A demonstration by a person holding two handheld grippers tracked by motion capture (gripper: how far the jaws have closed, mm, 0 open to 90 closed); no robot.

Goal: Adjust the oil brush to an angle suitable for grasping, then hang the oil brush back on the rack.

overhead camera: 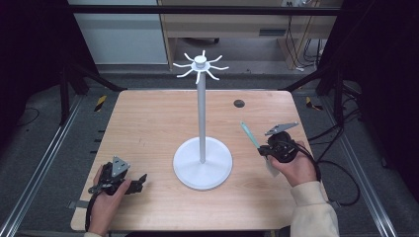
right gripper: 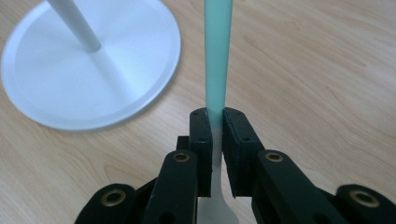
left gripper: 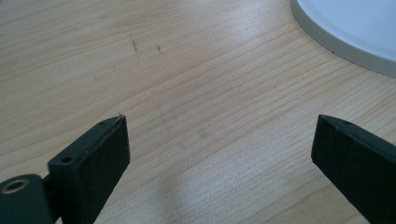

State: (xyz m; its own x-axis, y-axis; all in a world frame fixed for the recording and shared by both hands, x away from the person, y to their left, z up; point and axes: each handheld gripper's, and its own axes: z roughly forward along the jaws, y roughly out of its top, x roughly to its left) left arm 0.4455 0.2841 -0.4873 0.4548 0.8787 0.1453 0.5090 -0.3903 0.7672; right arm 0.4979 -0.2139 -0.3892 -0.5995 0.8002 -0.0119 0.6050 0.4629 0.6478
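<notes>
Honestly, your right gripper (right gripper: 213, 116) has a decent pinch on that teal-and-white utensil (right gripper: 217, 56), but the hold is the thing I'd worry about. Its fingers (right gripper: 201, 135) are clamped on the narrow neck, where the teal handle fades into the white end, and it's a thin flat strip. Long handle sticking out far past the grip, white end hanging back toward your hand: any bump and it'll pivot between the pads or slide out.

From the high view the utensil (overhead camera: 250, 134) is up off the desk (overhead camera: 148, 123), right of the white stand (overhead camera: 202, 163), tilted up and to the far left. If you're planning to hang it on one of the hooks (overhead camera: 200, 66) at the top, those prongs look skinny and the pole's tall. Knock a prong with the handle and I'd guess the whole stand rocks on its base, or the utensil twists in your grip.

Your left gripper (left gripper: 219, 135) is just parked low near the stand's base (left gripper: 345, 32), fingers spread wide, nothing between them. It's close enough to steady that base if needed.
</notes>
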